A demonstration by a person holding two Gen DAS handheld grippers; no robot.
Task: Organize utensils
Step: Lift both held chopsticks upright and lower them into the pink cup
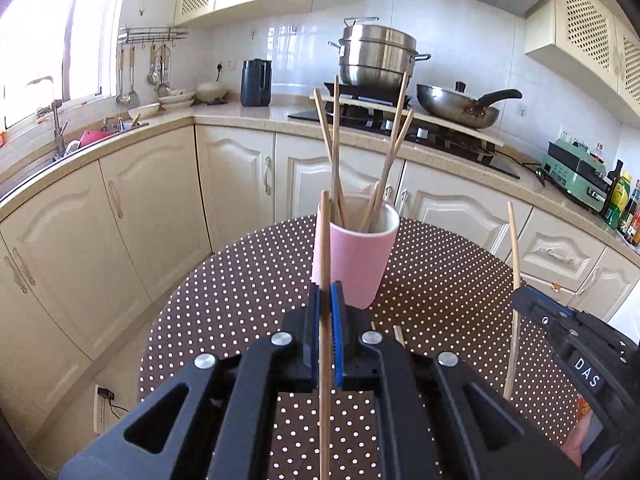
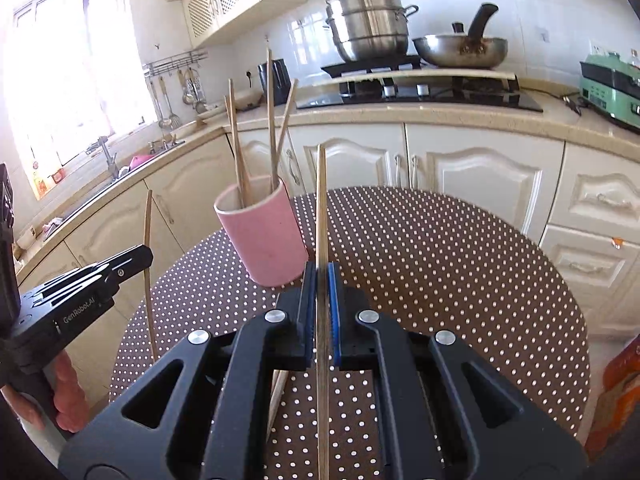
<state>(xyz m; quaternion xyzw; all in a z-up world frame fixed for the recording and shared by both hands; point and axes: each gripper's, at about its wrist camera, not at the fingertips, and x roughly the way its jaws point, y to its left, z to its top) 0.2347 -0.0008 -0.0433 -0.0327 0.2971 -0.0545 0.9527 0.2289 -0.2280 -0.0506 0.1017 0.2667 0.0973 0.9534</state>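
Observation:
A pink cup (image 1: pixel 356 252) (image 2: pixel 264 236) stands on the round dotted table (image 1: pixel 240 288) (image 2: pixel 440 264) with several wooden chopsticks (image 1: pixel 334 136) (image 2: pixel 272 120) leaning in it. My left gripper (image 1: pixel 325 292) is shut on one chopstick (image 1: pixel 325 240), held upright just in front of the cup. My right gripper (image 2: pixel 319 272) is shut on another chopstick (image 2: pixel 321 200), upright to the right of the cup. Each gripper shows in the other view, the right gripper (image 1: pixel 520 300) at the right edge, the left gripper (image 2: pixel 146 256) at the left edge. More chopsticks (image 2: pixel 278 392) lie on the table under the grippers.
Cream cabinets and a counter (image 1: pixel 248 114) wrap around behind the table. A steel steamer pot (image 1: pixel 376 56) and a wok (image 1: pixel 456 108) sit on the stove. A sink (image 1: pixel 60 148) is at the left, bottles (image 1: pixel 620 200) at the right. A person's hand (image 2: pixel 64 392) holds the left gripper's handle.

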